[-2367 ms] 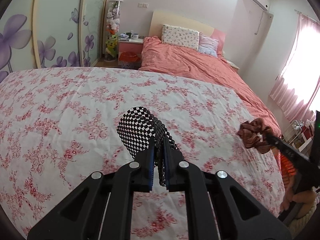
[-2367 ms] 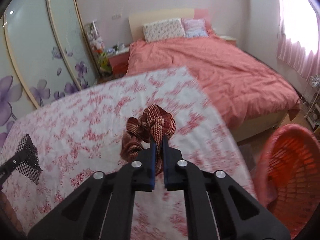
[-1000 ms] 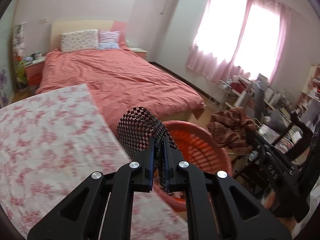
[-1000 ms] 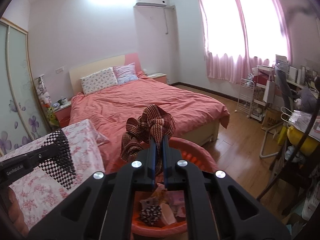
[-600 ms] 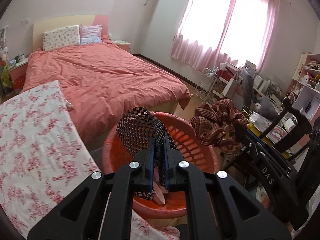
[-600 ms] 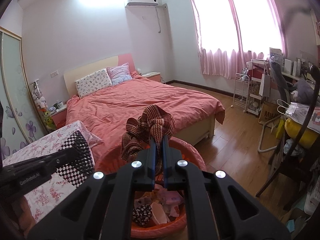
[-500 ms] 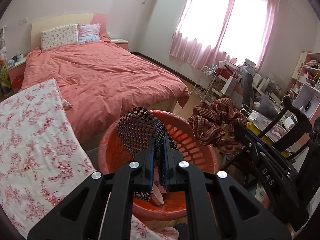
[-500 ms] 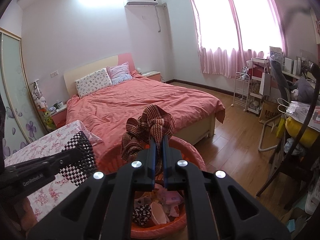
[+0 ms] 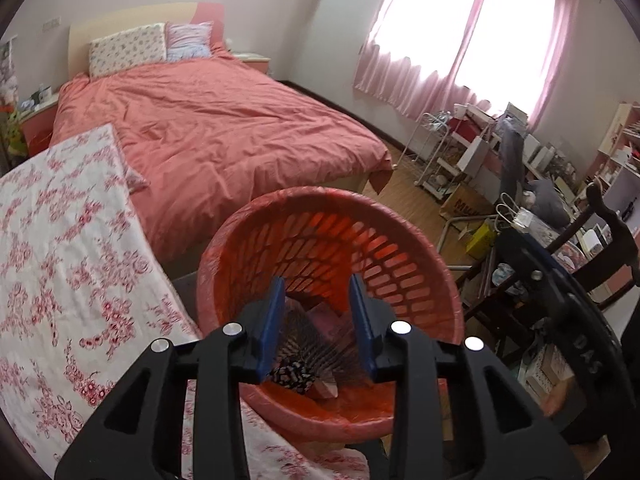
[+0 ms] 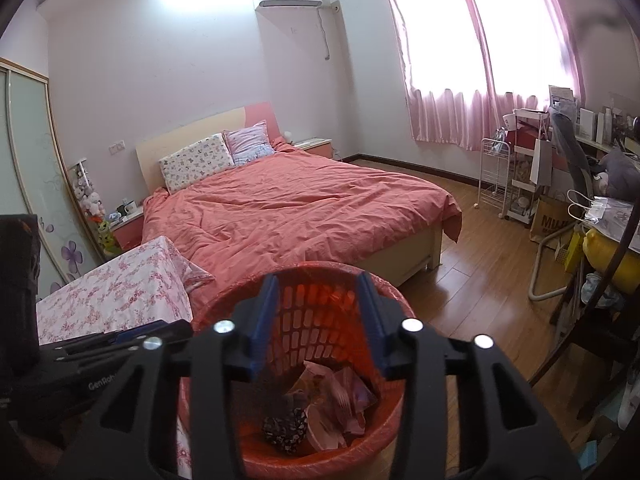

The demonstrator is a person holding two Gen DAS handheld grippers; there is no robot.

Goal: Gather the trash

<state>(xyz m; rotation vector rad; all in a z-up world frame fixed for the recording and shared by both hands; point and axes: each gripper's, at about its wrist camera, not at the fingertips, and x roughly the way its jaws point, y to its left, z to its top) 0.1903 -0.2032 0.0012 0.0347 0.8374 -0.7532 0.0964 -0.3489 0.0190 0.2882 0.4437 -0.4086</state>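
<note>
A red plastic basket (image 9: 320, 194) stands on the floor below both grippers. My left gripper (image 9: 316, 284) hangs over it, jaws opening. A blurred streak of the black-and-white checkered cloth (image 9: 308, 332) drops between the pads, free of them. Under it lies a dark patterned piece (image 9: 292, 372). My right gripper (image 10: 317, 280) is over the same basket (image 10: 400, 300), jaws opening with nothing between them. Through the gap I see a dark patterned piece (image 10: 286, 428) and pink wrappers (image 10: 340, 392) at the bottom. The brown plaid cloth is not visible.
A floral-covered table (image 9: 60, 260) lies left of the basket, with a bed under a salmon cover (image 9: 208, 128) behind it. A dark chair (image 9: 600, 232), a cluttered desk and a white rack (image 10: 496, 176) crowd the right. Wooden floor (image 10: 480, 272) lies between.
Both grippers went from shut to open. The checkered cloth left the left jaws and falls into the basket. The brown plaid cloth is gone from the right jaws. The left gripper sank closer to the basket.
</note>
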